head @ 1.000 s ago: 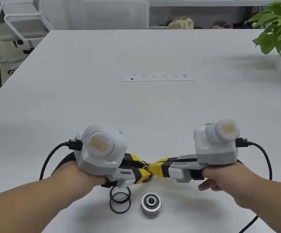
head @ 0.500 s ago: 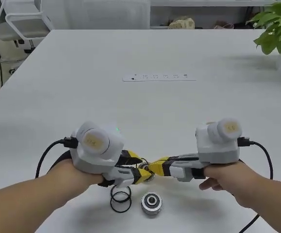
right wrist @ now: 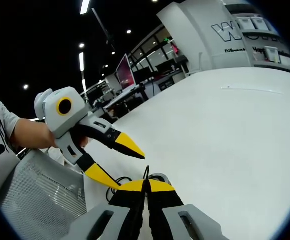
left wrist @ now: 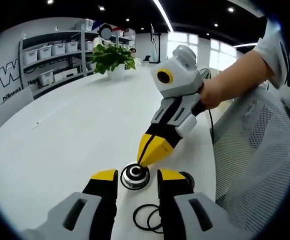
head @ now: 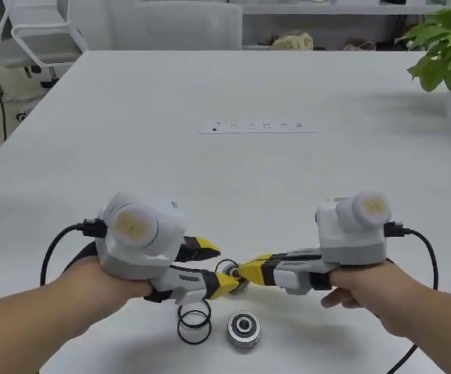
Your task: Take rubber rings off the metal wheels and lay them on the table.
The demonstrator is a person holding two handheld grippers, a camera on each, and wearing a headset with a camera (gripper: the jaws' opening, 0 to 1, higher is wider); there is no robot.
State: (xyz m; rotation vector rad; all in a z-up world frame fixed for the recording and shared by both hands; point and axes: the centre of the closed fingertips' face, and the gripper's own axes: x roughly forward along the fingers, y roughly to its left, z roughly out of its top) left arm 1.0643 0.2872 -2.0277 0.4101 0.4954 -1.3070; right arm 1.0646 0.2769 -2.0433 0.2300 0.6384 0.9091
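**Ring removal under way at the metal wheel**

Right gripper (head: 244,271): jaws closed at the rim of the metal wheel (left wrist: 135,176), apparently pinching its rubber ring (left wrist: 137,167); left gripper (head: 219,267): jaws spread, flanking that wheel without clamping it. Judged next move: left steadies the wheel while the right peels the ring free. Nearer the person than the wheel lie two loose rings (head: 194,321) and a bare wheel (head: 243,328). Beyond it: white table (head: 209,171), power strip (head: 256,127), plant (head: 443,47), shelving (left wrist: 49,55).

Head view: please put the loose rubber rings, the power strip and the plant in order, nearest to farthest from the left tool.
1. Loose rubber rings, on the table just below the left tool.
2. Power strip, mid-table, beyond the tool.
3. Plant, at the far right corner.
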